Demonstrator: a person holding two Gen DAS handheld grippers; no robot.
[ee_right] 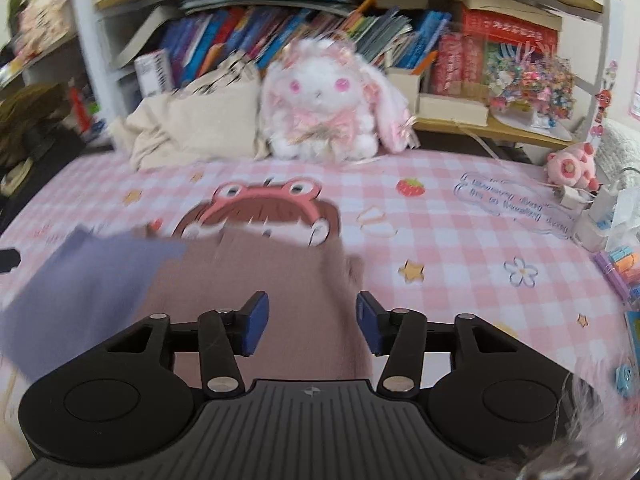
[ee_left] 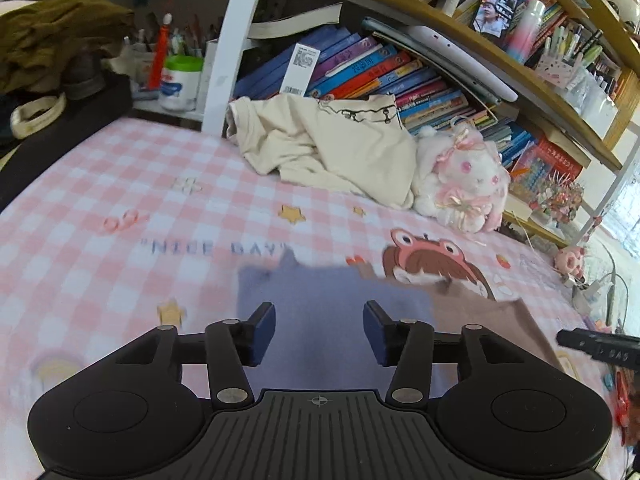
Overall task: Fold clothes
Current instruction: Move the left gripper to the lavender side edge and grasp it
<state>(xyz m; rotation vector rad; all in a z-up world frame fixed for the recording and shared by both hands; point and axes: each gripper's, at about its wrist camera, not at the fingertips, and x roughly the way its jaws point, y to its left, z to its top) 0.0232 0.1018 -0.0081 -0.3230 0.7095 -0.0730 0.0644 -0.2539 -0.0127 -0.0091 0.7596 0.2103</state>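
The bed point(ee_left: 100, 184), covered in a pink-and-white checked sheet printed with a frog-hatted cartoon girl point(ee_right: 264, 210), fills most of both views. Behind the cartoon girl, along the far edge of the bed, stands a bookshelf point(ee_left: 440, 24) crammed with colourful books point(ee_left: 360, 68).

A two-tone garment lies flat on the sheet just in front of the cartoon girl, its far edge overlapping her lower part. The mauve-brown half point(ee_right: 280, 280) sits directly below her, and the lavender-blue half point(ee_left: 320, 304) extends to her left; the two colours meet along a straight seam. The cloth is motion-blurred in both views.

A crumpled cream shirt point(ee_left: 340, 148) is heaped beyond the cartoon girl to her left, against the books. A white and pink plush rabbit point(ee_right: 320, 100) sits straight behind her, touching the cream shirt. A small pink plush toy point(ee_right: 572, 164) rests far to her right, near the edge of the bed.

The left gripper point(ee_left: 319, 334) hovers over the lavender-blue half, left of the cartoon girl, its jaws spread with nothing between them. The right gripper point(ee_right: 308, 324) hovers over the mauve-brown half, just in front of her, jaws likewise spread and holding nothing.
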